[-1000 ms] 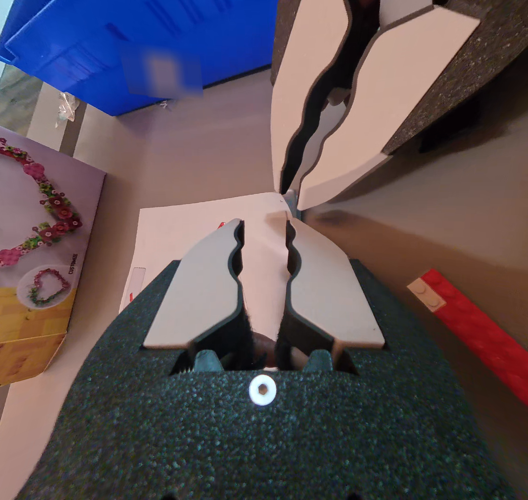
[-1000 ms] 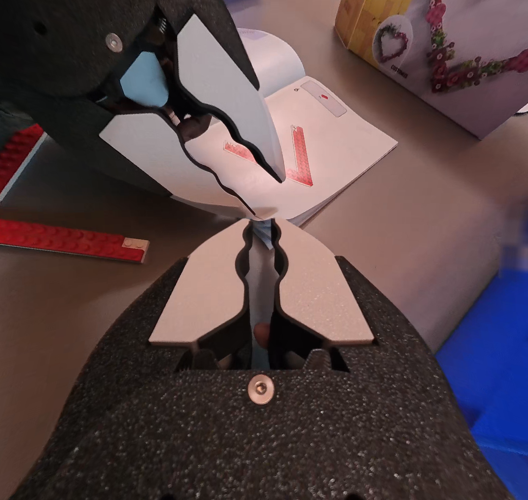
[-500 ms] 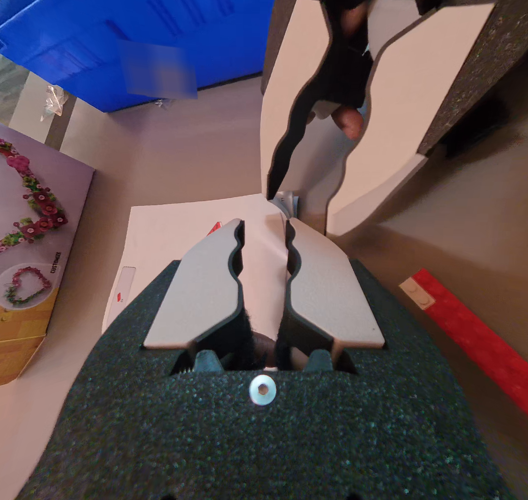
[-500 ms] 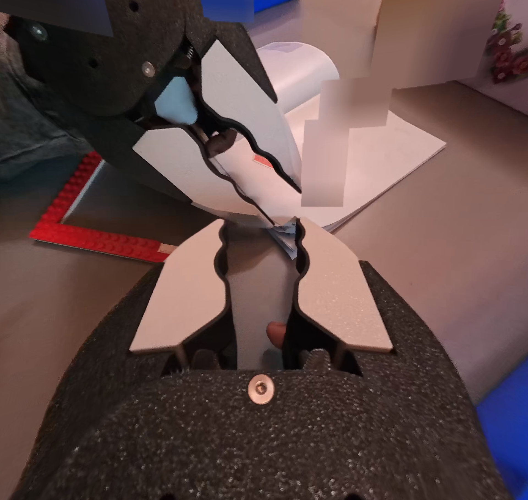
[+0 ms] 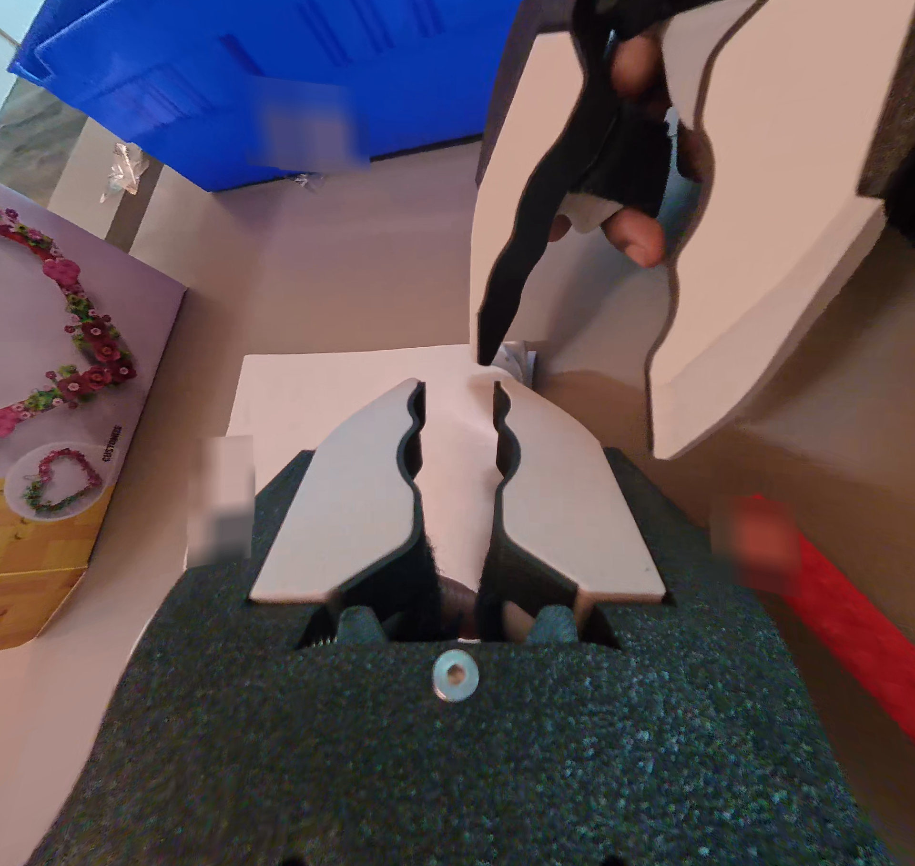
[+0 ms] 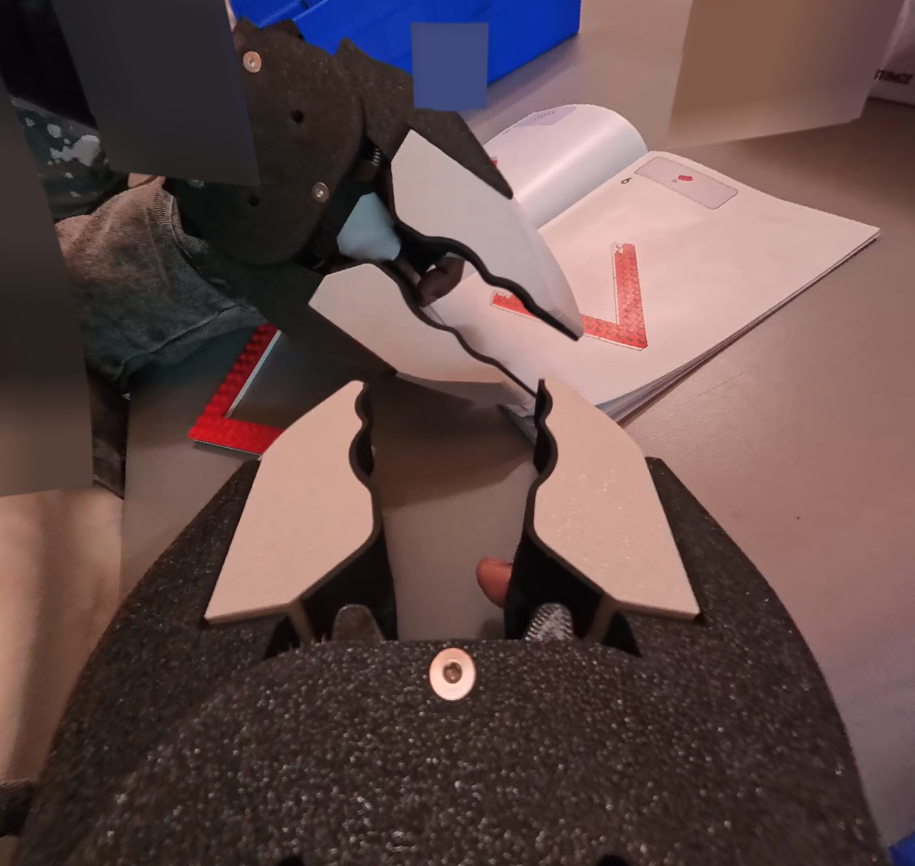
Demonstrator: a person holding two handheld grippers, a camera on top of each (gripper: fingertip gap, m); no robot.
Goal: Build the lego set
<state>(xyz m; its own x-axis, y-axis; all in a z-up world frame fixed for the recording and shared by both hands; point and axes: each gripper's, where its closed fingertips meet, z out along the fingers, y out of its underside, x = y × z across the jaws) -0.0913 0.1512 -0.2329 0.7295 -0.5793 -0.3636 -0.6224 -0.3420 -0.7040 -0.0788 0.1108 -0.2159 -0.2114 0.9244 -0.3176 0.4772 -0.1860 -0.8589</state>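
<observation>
pinching one page (image 6: pixel 500 347) of the booklet (image 6: pixel 742 268), the left claw (image 5: pixel 458 387) could tear it if jerked, while the right claw (image 6: pixel 450 387) gapes empty beside.

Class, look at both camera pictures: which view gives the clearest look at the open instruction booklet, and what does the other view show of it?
The right wrist view. There the instruction booklet lies open on the table, its page with the red angle drawing plain. The left wrist view shows only a blank white sheet of it, mostly hidden behind the left tool.
</observation>
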